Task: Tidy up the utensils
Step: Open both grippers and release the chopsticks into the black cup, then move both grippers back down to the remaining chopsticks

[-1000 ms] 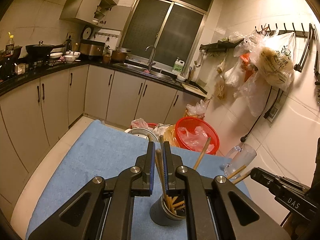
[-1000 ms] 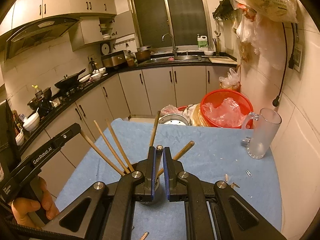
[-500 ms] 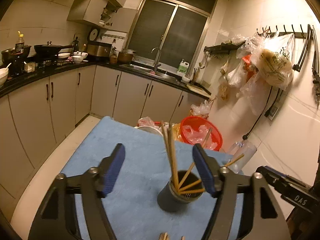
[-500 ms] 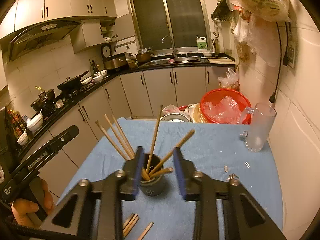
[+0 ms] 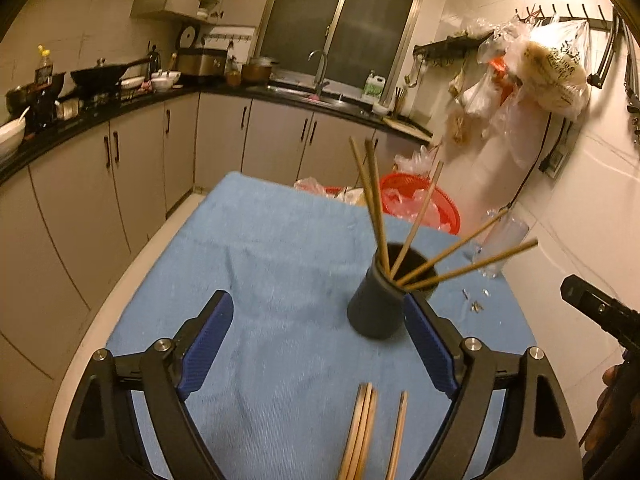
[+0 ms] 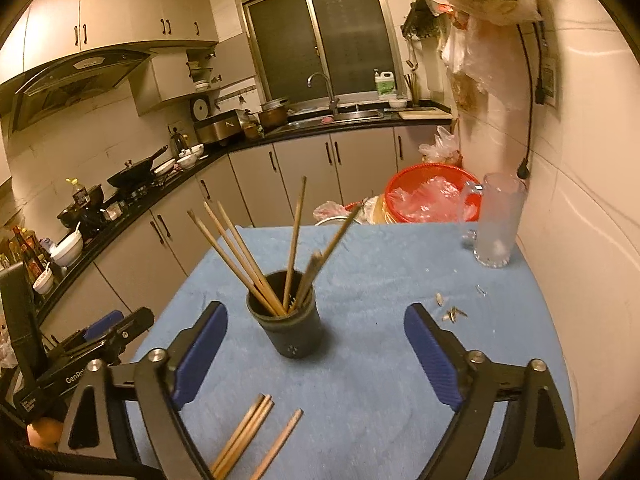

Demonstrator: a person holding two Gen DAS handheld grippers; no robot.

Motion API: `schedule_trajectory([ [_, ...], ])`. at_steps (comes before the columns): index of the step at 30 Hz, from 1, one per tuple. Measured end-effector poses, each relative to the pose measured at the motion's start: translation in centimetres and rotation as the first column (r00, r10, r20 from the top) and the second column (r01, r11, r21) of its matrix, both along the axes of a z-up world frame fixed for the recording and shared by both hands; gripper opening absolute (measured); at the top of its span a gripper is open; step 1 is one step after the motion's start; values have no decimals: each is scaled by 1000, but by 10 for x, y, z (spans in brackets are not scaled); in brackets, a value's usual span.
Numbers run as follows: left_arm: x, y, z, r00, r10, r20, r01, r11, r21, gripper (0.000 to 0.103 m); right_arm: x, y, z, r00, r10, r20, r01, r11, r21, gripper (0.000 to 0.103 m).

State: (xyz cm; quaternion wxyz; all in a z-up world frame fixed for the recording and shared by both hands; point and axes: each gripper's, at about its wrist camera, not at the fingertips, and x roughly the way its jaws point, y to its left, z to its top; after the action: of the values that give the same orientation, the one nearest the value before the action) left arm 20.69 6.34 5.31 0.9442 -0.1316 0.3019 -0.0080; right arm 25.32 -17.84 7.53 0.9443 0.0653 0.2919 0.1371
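Blue cloth (image 5: 280,248) covered the table. Both the left gripper (image 5: 318,346) and the right gripper (image 6: 316,354) had just been opening, empty, where earlier they pinched chopsticks. Those now stood in the dark holder (image 6: 286,326). Next, I judged, came the loose chopsticks (image 6: 244,434) lying near.

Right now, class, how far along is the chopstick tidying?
Done: several chopsticks stand in the dark holder. In hand: nothing; the left gripper and right gripper have just opened, empty. Left: loose chopsticks lying on the blue cloth.
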Motion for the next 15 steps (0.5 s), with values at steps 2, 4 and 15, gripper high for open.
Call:
schedule_trajectory([
  [2, -6, -1, -5, 1000, 0, -8, 0, 1000, 2, 86, -4, -2, -7, 1000, -3, -14, 3, 1000, 1, 96],
  [4, -11, -2, -10, 1000, 1, -14, -1, 1000, 9, 86, -7, -5, -15, 999, -4, -33, 4, 1000, 4, 97],
  [15, -7, -16, -61, 973, -100, -207, 114, 992, 59, 86, -20, -16, -69, 986, 0, -166, 4, 1000, 24, 98],
])
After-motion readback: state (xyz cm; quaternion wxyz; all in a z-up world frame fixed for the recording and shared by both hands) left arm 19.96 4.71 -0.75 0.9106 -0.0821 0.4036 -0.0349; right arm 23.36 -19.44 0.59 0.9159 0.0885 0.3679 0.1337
